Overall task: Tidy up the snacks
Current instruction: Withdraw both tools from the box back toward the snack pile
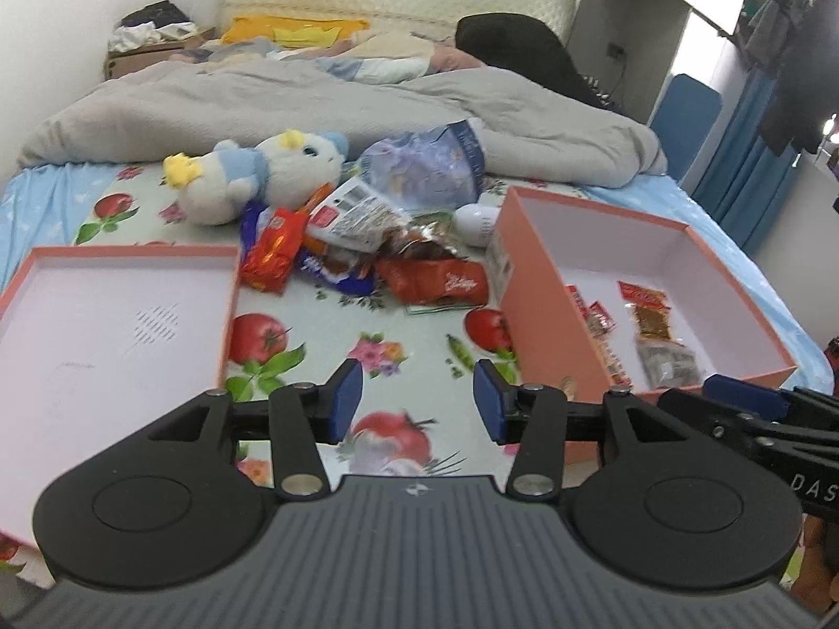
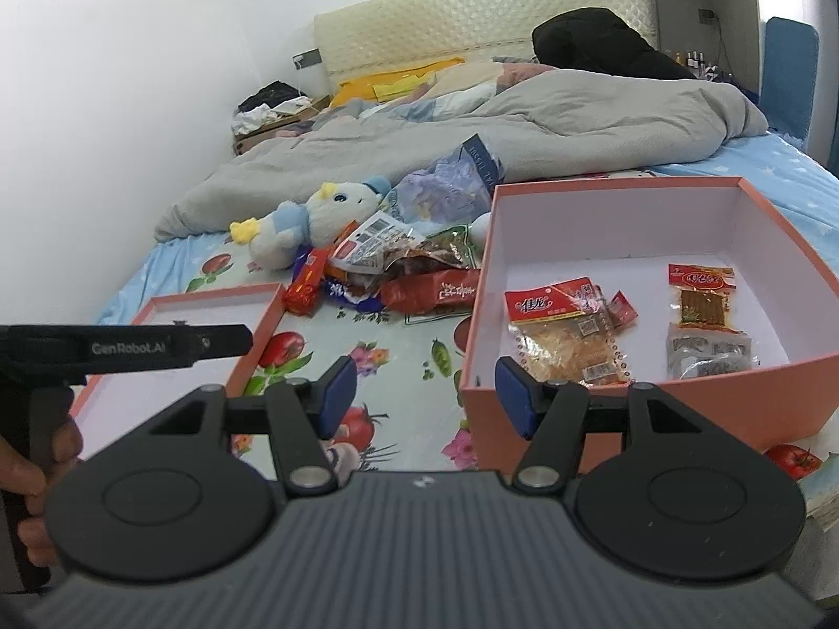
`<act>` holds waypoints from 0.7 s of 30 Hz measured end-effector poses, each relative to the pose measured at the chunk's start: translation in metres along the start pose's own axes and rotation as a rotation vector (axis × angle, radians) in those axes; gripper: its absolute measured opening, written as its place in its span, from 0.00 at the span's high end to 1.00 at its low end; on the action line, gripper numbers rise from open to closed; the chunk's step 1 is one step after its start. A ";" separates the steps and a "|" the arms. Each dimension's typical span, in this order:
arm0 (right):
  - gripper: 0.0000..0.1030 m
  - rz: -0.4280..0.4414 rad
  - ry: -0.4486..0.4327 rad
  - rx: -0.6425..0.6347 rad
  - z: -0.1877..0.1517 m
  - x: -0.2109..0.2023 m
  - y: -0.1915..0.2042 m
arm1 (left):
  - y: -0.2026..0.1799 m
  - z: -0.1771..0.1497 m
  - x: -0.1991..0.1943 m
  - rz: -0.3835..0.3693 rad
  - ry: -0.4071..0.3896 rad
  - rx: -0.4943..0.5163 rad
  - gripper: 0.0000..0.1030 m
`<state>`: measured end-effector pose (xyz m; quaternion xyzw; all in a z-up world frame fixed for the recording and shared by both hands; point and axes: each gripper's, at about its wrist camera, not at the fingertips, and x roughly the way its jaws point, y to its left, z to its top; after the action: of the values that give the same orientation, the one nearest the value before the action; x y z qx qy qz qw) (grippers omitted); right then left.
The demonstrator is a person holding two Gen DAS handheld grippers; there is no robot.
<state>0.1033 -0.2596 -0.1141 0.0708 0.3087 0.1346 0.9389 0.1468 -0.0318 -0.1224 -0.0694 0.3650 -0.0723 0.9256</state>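
Note:
A pile of snack packets lies on the flowered bed sheet between two pink boxes. The deep pink box on the right holds several snack packets. The shallow pink lid on the left is bare inside. My left gripper is open and empty above the sheet, short of the pile. My right gripper is open and empty at the deep box's near left corner.
A blue and white plush toy lies behind the pile. A grey duvet covers the far bed. A white bottle lies by the deep box. The left gripper's handle shows in the right wrist view.

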 end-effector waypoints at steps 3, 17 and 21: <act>0.41 0.006 0.012 -0.015 -0.005 0.001 0.006 | 0.006 -0.007 -0.005 0.003 -0.006 -0.022 0.43; 0.41 0.066 0.046 -0.088 -0.011 0.005 0.036 | 0.033 -0.027 -0.019 0.072 -0.005 -0.097 0.41; 0.41 0.060 0.048 -0.123 -0.007 0.013 0.037 | 0.040 -0.032 -0.012 0.103 0.007 -0.107 0.41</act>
<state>0.1012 -0.2200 -0.1188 0.0191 0.3200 0.1829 0.9294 0.1201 0.0072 -0.1449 -0.0995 0.3747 -0.0053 0.9218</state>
